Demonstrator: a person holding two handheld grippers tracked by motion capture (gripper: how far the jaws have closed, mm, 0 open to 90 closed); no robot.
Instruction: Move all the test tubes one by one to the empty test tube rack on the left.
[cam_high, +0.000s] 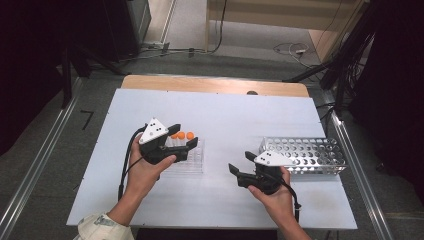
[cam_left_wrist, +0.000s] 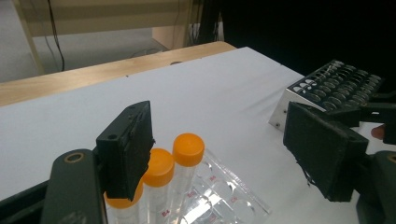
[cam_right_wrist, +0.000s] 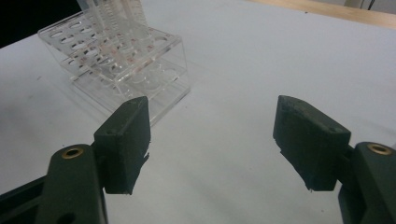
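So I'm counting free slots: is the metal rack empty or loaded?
Empty as far as visible: the metal rack shows only open holes in the high view and the left gripper view, while three orange-capped tubes stand in the clear rack.

Three orange-capped tubes (cam_left_wrist: 187, 161) stand upright in a clear rack (cam_right_wrist: 140, 70).

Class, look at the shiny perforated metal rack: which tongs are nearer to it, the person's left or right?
Right. The right tongs sit just beside the perforated metal rack, at its near-left end; the left tongs hover over the orange-capped tubes, farther away.
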